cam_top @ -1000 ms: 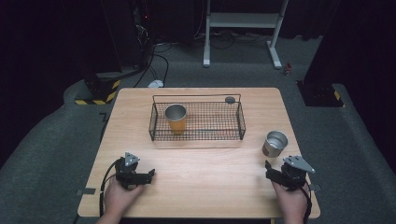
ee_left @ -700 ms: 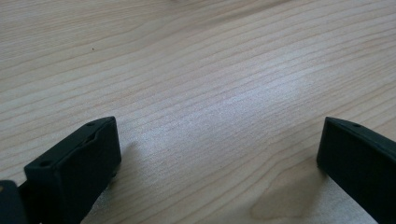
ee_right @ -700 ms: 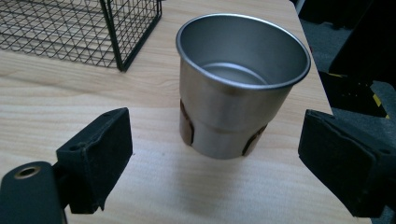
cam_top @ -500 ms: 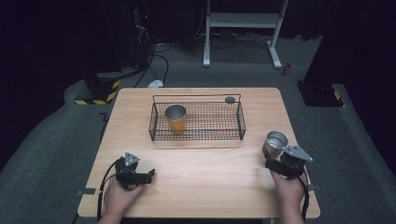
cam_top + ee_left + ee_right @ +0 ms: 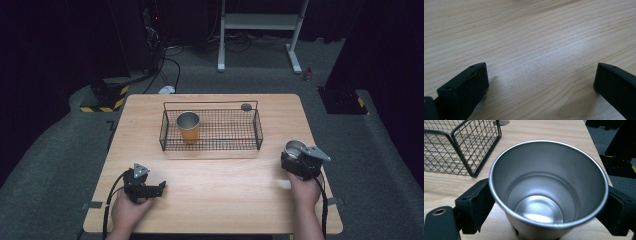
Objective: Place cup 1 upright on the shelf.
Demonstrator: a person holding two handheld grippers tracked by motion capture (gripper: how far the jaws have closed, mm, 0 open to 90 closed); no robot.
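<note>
A steel cup (image 5: 547, 187) is seen upright and empty on the right side of a wooden table (image 5: 215, 190), framed on both sides by the black jaws of the right gripper (image 5: 295, 159). In the right gripper view the jaws are set against the cup's wall just under its rim, one on each side; whether they are pressing on it cannot be told. From the high view the cup (image 5: 294, 148) is placed near the table's right edge, just beyond the right end of a black wire basket (image 5: 210, 146). An orange cup with a metal rim (image 5: 188, 126) is stood inside the basket, toward its left end. A small dark round object (image 5: 246, 107) is seen on the table behind the basket's far right corner. The left gripper (image 5: 150, 189) is held low over the near left part of the table, its jaws spread wide over bare wood with nothing between them.
</note>
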